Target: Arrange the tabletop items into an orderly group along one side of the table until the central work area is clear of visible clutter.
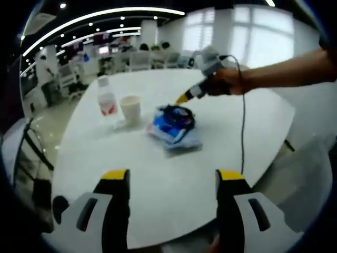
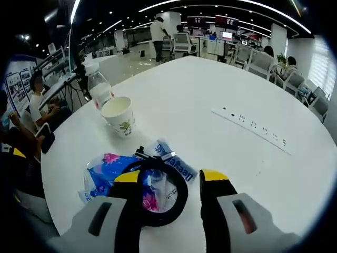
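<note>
White table (image 2: 274, 84) | bottle (image 2: 99, 88), cup (image 2: 119, 116) grouped | right gripper (image 2: 171, 182) released over cable (image 2: 158, 195) on packets (image 2: 105, 176): clench next | left gripper (image 1: 172, 176) released.

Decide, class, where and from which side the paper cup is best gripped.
Grip the paper cup across its side wall around mid-height, coming from the open table side, away from the water bottle close behind it. It stands upright and tapers downward, so a hold nearer the wider rim should be less likely to slip.
</note>
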`<action>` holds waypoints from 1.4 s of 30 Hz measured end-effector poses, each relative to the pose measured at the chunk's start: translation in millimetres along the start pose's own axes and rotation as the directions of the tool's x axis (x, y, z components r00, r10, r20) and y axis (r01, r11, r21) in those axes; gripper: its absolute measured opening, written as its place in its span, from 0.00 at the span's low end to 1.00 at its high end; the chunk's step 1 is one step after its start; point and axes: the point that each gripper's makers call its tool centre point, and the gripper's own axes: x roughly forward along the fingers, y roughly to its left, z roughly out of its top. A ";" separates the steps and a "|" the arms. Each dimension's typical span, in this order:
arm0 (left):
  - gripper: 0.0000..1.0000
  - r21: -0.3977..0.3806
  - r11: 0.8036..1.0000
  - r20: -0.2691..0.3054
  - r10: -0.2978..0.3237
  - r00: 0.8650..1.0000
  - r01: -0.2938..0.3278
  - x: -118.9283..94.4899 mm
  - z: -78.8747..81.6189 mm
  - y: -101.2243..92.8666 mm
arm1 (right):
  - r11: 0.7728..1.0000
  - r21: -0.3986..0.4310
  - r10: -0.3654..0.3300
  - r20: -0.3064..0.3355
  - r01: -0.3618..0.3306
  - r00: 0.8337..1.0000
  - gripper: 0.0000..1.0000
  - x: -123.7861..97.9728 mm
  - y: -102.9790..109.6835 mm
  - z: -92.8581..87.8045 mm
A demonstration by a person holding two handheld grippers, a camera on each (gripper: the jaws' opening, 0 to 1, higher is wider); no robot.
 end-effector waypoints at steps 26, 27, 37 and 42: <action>0.60 0.011 1.000 -0.024 0.007 1.000 -0.006 0.5 -3.0 -3.1 | 0.999 -0.021 -0.046 -0.123 0.044 0.991 0.24 33.8 -15.1 -38.4; 0.60 0.011 1.000 -0.024 0.006 1.000 -0.006 0.5 -2.8 -3.4 | 0.999 -0.021 -0.052 -0.117 0.050 0.992 0.23 35.3 -14.8 -39.4; 0.60 0.016 1.000 -0.031 0.006 1.000 -0.005 0.6 -2.2 -3.4 | 0.997 -0.013 -0.075 -0.111 0.074 0.991 0.10 28.8 -19.4 -40.5; 0.60 0.014 1.000 -0.027 0.001 1.000 -0.001 1.3 -1.5 -3.6 | 0.997 -0.012 -0.071 -0.108 0.070 0.992 0.08 24.0 -21.7 -40.0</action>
